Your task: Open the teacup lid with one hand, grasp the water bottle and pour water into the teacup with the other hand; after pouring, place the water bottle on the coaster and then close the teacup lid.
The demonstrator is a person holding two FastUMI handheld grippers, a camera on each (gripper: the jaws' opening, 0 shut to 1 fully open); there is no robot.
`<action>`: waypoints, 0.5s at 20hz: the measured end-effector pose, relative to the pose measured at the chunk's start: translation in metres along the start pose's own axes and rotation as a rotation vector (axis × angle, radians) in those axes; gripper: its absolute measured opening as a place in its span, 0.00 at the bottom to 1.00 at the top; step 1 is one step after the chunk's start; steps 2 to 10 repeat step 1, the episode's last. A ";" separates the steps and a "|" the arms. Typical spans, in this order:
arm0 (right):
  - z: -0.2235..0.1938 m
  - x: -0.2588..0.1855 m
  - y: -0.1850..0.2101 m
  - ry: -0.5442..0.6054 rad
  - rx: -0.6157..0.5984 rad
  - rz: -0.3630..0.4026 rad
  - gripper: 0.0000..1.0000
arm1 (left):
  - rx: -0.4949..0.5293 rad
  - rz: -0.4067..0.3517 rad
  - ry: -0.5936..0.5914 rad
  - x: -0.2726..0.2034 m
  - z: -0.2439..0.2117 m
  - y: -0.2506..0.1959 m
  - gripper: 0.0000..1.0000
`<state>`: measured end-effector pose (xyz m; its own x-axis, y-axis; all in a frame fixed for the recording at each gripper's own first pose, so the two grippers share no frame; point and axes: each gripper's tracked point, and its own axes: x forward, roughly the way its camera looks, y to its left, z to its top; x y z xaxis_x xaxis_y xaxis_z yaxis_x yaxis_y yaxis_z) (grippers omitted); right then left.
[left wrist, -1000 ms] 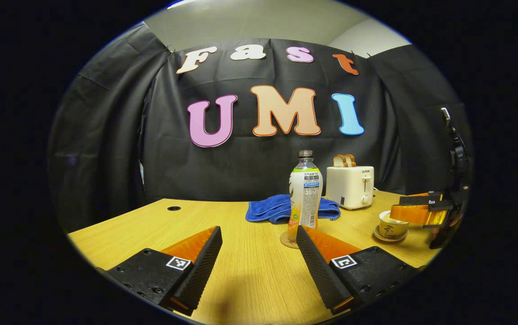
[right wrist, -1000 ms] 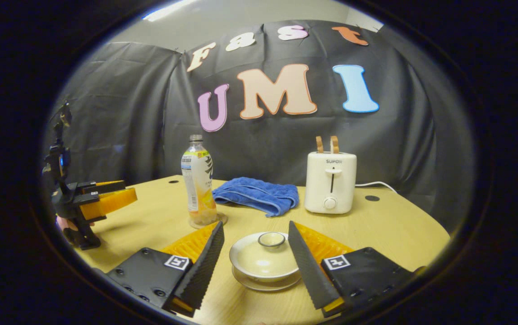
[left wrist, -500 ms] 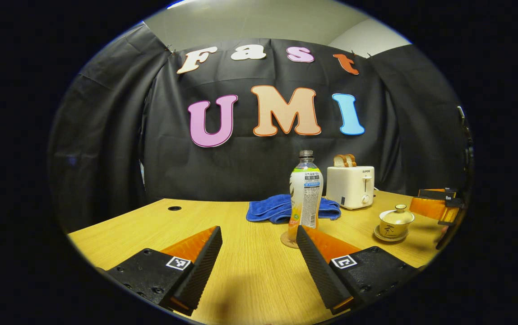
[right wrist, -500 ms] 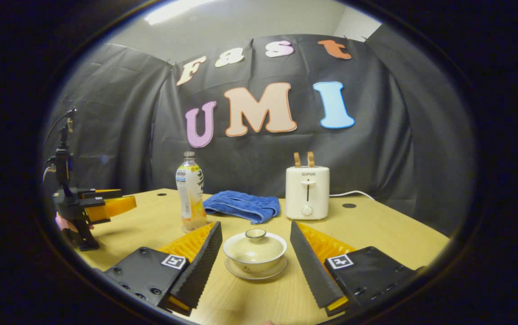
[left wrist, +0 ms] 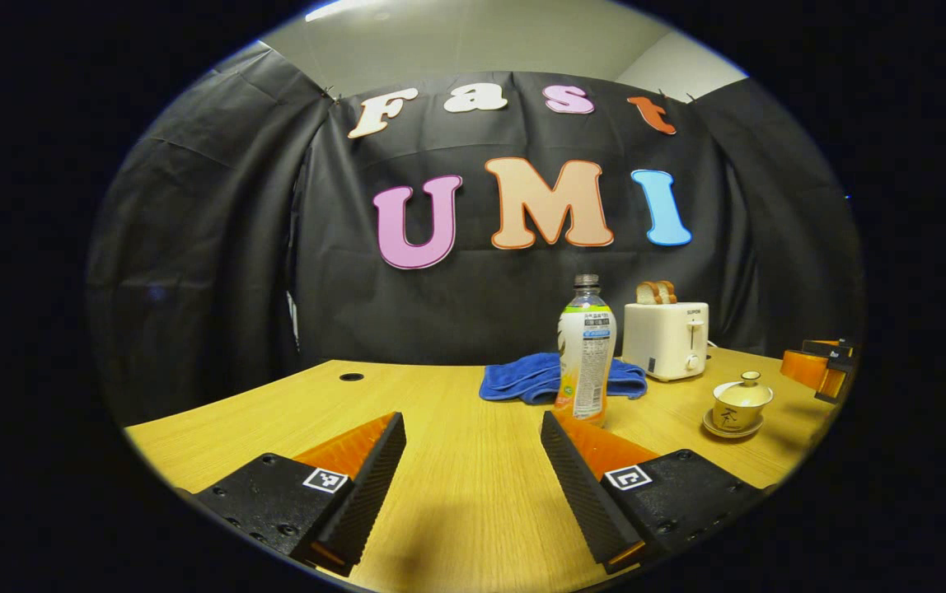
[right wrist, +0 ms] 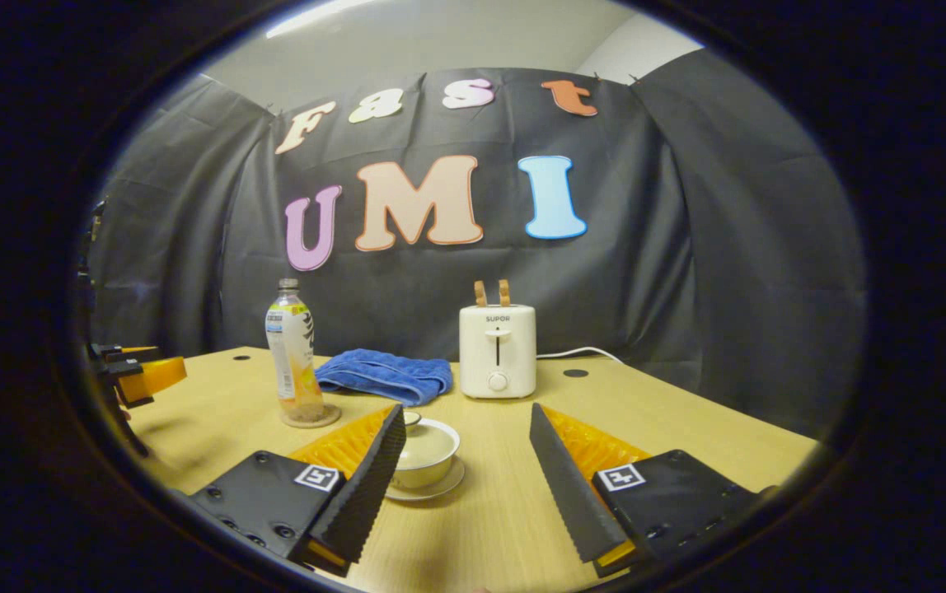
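A: What is the biggest thing there?
B: The table, pale wood, with two round holes near its far edge. Everything else stands on it.

A: And on it?
B: At the back a white toaster with two slices of bread standing up in its slots. Just to its left in the right gripper view lies a crumpled blue towel.

A: Where is the bottle?
B: The bottle stands upright in front of the towel, cap on, on a round coaster. A little pale liquid shows at its bottom.

A: And the teacup?
B: The teacup sits on its saucer to the right of the bottle in the left gripper view, well apart from it, nearer than the toaster. Its lid is on, knob up.

A: The grippers?
B: The left gripper hovers low over bare table with its jaws spread wide and nothing between them; the bottle stands beyond its right finger. The right gripper is likewise spread wide and empty. The teacup lies just beyond its left finger, partly hidden by it, not touching that I can tell.

A: Do they see each other?
B: Each shows at the far edge of the other's view.
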<state>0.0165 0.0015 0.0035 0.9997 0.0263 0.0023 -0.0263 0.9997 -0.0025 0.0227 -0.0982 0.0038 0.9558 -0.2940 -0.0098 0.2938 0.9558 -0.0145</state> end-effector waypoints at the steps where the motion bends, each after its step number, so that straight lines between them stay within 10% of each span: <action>1: 0.000 0.000 0.000 0.000 0.000 0.000 0.94 | 0.000 0.004 0.000 0.000 0.001 0.000 0.96; 10: 0.000 0.000 0.000 0.000 0.000 0.000 0.94 | 0.000 0.004 0.000 0.000 0.001 0.000 0.96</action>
